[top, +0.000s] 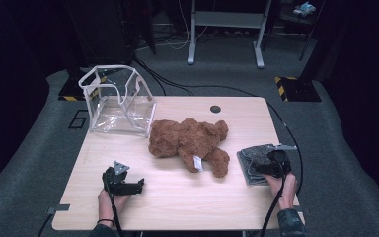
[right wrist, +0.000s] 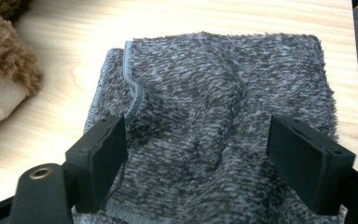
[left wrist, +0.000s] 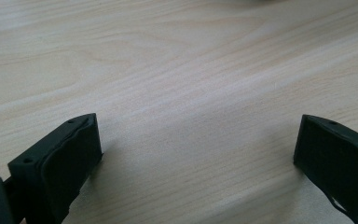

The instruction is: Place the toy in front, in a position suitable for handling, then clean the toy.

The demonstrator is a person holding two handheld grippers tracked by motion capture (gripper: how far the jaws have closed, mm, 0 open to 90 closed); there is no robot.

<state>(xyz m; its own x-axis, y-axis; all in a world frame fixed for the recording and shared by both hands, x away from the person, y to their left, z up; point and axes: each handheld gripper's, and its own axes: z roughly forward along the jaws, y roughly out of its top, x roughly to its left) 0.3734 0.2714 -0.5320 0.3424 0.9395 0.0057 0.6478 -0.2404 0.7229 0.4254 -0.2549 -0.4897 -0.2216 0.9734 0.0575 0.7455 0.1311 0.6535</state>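
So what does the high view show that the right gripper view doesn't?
High view alone: the clear bag at the table's far left corner, the left gripper resting on bare wood, and the whole teddy bear. Right gripper view alone: the grey towel's stitched edge and a raised fold between open jaws that aren't pressing it. Both share the towel, the right gripper, part of the bear and the wooden table.

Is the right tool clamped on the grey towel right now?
No, the right tool stands open over the grey towel, its pads apart and not pressing the cloth.
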